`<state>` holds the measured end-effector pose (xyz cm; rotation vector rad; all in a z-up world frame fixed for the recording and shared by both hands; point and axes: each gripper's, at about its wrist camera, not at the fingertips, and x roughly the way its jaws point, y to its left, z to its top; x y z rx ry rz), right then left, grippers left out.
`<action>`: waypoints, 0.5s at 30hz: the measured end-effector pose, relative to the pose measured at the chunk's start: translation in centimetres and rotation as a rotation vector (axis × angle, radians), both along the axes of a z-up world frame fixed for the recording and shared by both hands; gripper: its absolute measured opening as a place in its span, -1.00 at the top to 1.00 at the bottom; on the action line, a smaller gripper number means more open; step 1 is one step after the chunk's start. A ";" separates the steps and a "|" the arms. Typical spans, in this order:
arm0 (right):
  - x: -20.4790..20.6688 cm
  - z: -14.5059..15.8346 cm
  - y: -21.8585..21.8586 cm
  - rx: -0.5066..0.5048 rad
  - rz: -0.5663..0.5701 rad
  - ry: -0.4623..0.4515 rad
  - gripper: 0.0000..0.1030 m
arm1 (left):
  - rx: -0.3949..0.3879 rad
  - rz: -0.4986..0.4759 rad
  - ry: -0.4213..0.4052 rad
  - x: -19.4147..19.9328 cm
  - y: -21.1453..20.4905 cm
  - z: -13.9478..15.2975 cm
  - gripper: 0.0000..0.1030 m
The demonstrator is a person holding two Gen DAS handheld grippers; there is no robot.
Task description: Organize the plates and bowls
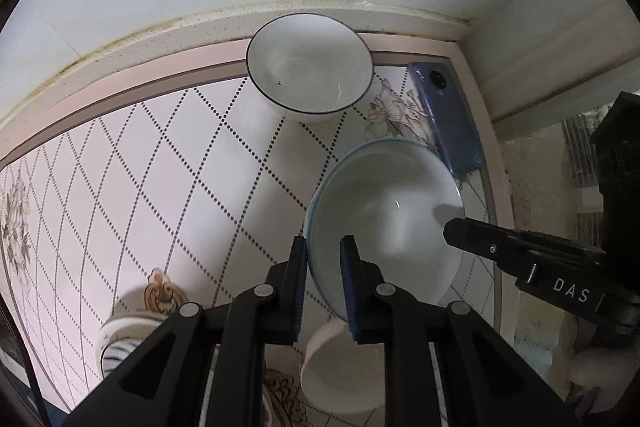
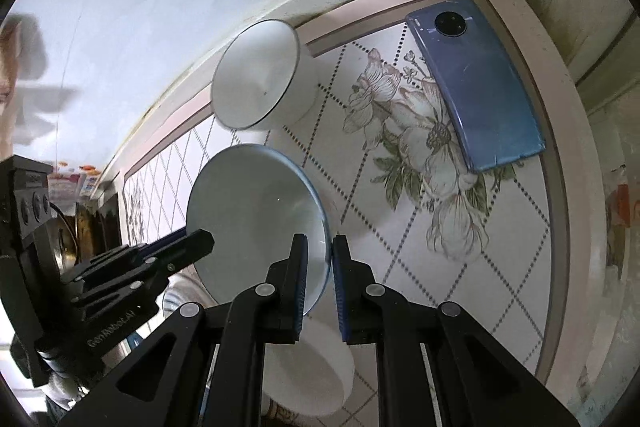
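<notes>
A shallow white bowl with a pale blue rim (image 1: 384, 211) (image 2: 256, 211) hangs tilted above the patterned table, held from both sides. My left gripper (image 1: 325, 251) is shut on its near-left rim, and in the right wrist view it (image 2: 202, 241) reaches in from the left. My right gripper (image 2: 320, 247) is shut on the opposite rim and shows as a black finger (image 1: 454, 231) over the bowl's right edge. Under the held bowl stands a plain white bowl (image 1: 340, 379) (image 2: 308, 367). A black-rimmed white bowl (image 1: 310, 63) (image 2: 256, 79) sits by the wall.
A blue phone (image 1: 444, 119) (image 2: 476, 83) lies face down near the table's far right corner. A striped cup (image 1: 120, 343) stands at the lower left. The table (image 1: 140, 167) meets the white wall at the back, and its right edge (image 2: 568, 147) drops off.
</notes>
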<state>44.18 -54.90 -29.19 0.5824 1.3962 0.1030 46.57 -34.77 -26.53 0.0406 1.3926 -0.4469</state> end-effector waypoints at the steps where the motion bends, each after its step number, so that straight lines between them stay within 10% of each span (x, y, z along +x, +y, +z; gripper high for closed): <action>1: -0.6 0.5 0.3 0.002 0.002 -0.003 0.72 | -0.006 -0.003 -0.004 -0.6 0.2 0.4 0.72; 15: -9.0 4.1 1.9 -0.005 0.047 0.000 0.72 | -0.026 -0.050 -0.002 -8.1 2.2 2.0 0.72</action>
